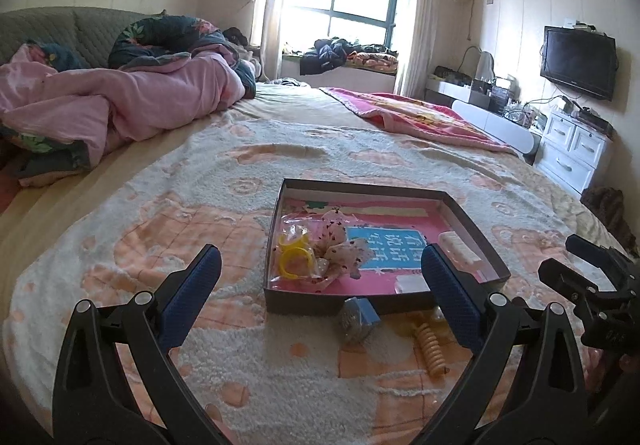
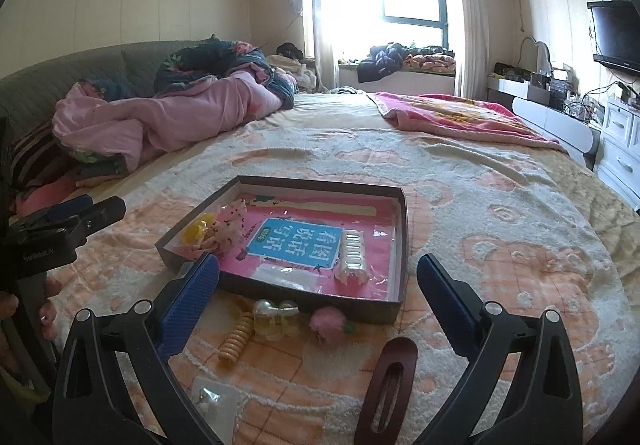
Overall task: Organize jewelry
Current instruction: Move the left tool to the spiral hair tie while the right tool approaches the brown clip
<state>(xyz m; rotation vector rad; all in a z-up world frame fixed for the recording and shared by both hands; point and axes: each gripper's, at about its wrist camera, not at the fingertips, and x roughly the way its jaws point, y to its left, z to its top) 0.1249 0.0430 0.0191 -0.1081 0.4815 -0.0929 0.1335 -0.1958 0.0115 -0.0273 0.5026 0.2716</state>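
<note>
A shallow dark box (image 1: 304, 305) (image 2: 403, 229) with a pink and blue lining lies on the bed. Inside are yellow rings in a bag (image 1: 294, 257) (image 2: 196, 233), a spotted fabric bow (image 1: 344, 249) (image 2: 230, 227) and a white hair clip (image 1: 460, 247) (image 2: 352, 257). In front of the box lie a yellow spiral hair tie (image 1: 430, 349) (image 2: 236, 339), a clear claw clip (image 2: 276, 319), a pink pompom (image 2: 328, 325), a brown oval clip (image 2: 386, 393), a small bagged item (image 2: 210, 401) and a blue-silver piece (image 1: 358, 319). My left gripper (image 1: 320, 285) and right gripper (image 2: 318, 293) are open and empty.
The bed carries a peach and white patterned blanket (image 2: 500, 205). A pink quilt (image 1: 120, 105) is piled at the far left, a red blanket (image 1: 420, 113) at the far right. White drawers (image 1: 572, 145) and a wall television (image 1: 578, 61) stand right of the bed.
</note>
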